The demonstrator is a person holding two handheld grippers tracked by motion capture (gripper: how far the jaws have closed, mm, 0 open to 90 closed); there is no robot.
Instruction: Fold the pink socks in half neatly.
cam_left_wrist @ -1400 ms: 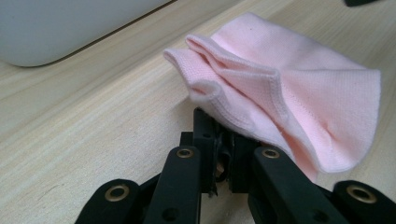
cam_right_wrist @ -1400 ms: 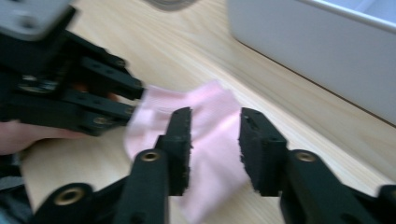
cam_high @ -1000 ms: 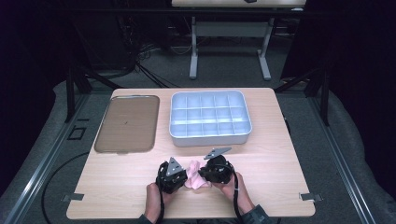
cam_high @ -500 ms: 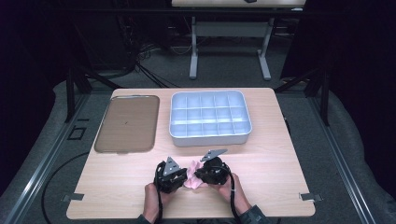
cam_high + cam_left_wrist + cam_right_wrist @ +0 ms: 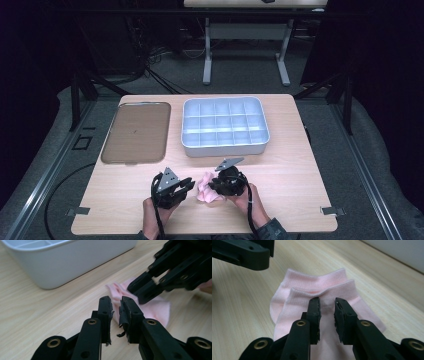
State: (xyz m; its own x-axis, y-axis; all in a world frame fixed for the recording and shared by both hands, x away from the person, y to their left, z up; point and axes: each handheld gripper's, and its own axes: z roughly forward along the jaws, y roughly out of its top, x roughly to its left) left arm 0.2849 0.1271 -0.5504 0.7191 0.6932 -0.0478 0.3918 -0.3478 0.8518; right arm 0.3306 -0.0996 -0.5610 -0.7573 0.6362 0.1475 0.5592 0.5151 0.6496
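Observation:
A pair of pink socks (image 5: 205,193) lies folded on the wooden table near its front edge, one sock stacked on the other (image 5: 317,282). My left gripper (image 5: 188,185) hovers just left of the socks; its jaws have just been opening and stand a little apart (image 5: 115,303) with nothing between them. The pink fabric (image 5: 156,310) lies beyond its tips. My right gripper (image 5: 212,186) sits at the socks' right side. Its jaws (image 5: 327,302) have just been opening and now stand slightly apart over the ribbed cuff, not pinching it.
A grey divided bin (image 5: 225,148) stands behind the socks at mid table. A flat brown tray (image 5: 135,132) lies at the back left. Bare wood stretches to the right of my right hand. The table's front edge is close below both hands.
My left gripper has pulled back to the left, away from the socks, and risen a little. The right gripper has stayed at the socks, which remain on the table.

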